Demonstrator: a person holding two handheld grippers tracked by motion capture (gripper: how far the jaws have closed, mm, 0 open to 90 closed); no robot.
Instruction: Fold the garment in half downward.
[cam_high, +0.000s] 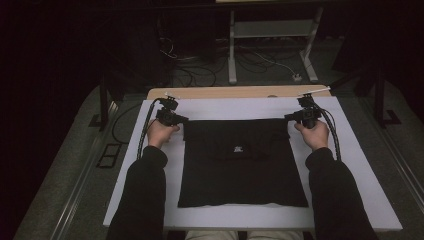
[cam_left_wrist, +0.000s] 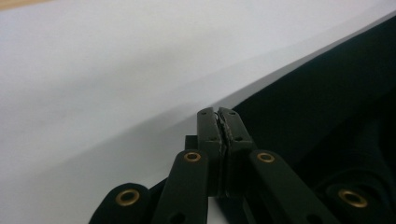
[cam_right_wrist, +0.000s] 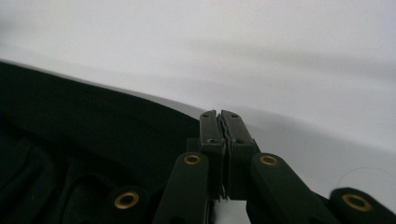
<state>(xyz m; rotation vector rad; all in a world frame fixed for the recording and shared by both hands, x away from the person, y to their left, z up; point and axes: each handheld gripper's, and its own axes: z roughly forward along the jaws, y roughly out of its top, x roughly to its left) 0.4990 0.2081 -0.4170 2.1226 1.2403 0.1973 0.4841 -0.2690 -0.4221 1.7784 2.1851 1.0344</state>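
Note:
A black garment (cam_high: 240, 170) lies folded flat on a white board (cam_high: 150, 165), with a small white label near its middle. My left gripper (cam_high: 186, 120) sits at its far left corner and my right gripper (cam_high: 286, 118) at its far right corner. In the left gripper view the jaws of my left gripper (cam_left_wrist: 218, 112) are pressed together right at the edge of the dark cloth (cam_left_wrist: 327, 102). In the right gripper view my right gripper (cam_right_wrist: 219, 113) is shut the same way at the edge of the cloth (cam_right_wrist: 70, 121). Each seems to pinch a corner.
The board rests on a wooden table (cam_high: 235, 92) whose far edge shows behind it. Beyond stand a white metal frame (cam_high: 270, 30), loose cables (cam_high: 200, 75) and a power strip (cam_high: 297, 77) on the floor. Bare board (cam_left_wrist: 93, 70) (cam_right_wrist: 280, 56) surrounds the garment.

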